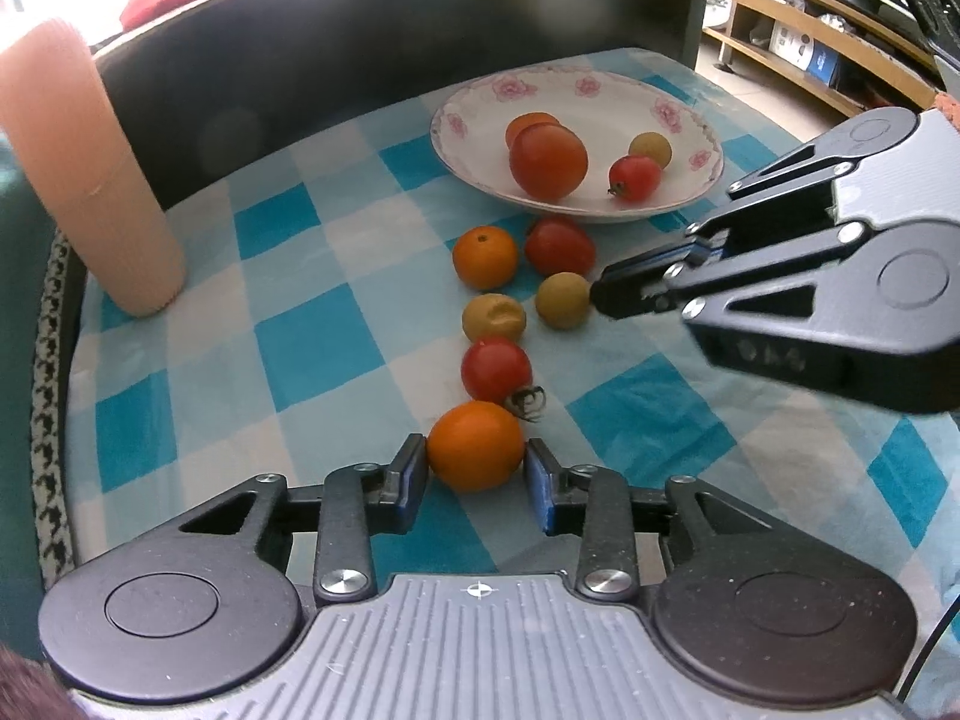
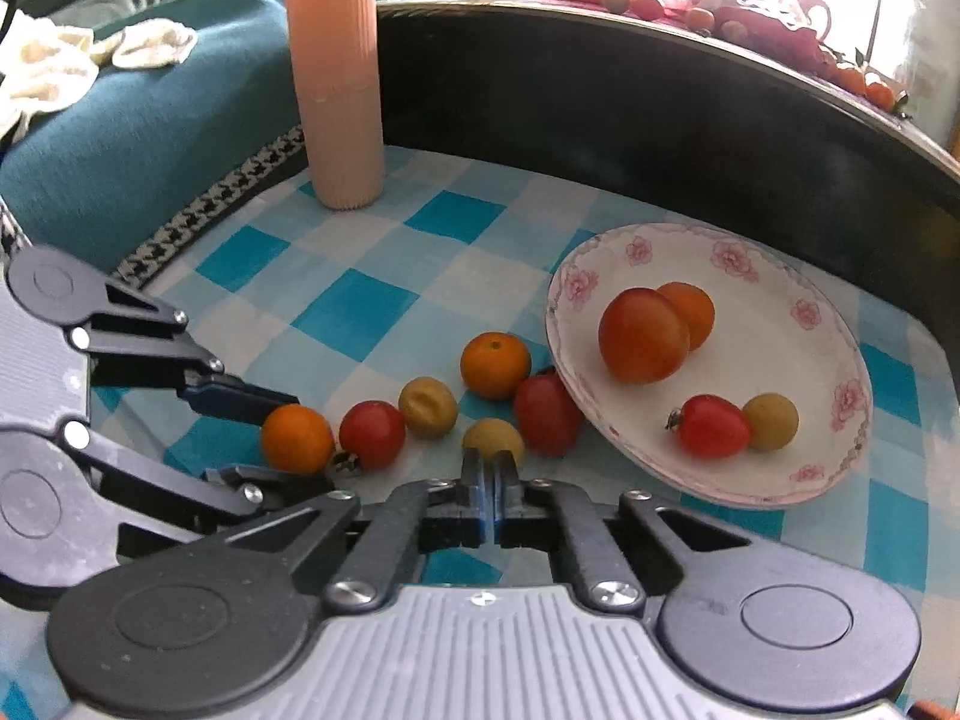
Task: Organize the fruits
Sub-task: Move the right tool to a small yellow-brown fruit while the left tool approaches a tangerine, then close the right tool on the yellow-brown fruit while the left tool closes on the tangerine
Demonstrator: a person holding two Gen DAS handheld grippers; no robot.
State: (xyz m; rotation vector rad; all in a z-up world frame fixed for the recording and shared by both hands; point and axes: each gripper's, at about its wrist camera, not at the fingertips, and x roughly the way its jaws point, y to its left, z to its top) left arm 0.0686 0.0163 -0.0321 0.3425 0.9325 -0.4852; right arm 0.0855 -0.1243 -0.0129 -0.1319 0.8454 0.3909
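Observation:
A white floral plate holds an orange, a large red tomato, a small tomato and a yellow-green fruit. Several fruits lie in a row on the checked cloth in front of it. My left gripper has its pads around the nearest small orange, which rests on the cloth; the left pad touches it. My right gripper is shut and empty, its tips against a yellow-green fruit.
A tall peach ribbed cylinder stands at the cloth's far left corner. A dark raised wall borders the back. A teal cushion lies beyond the table edge. Wooden shelving stands at the far right.

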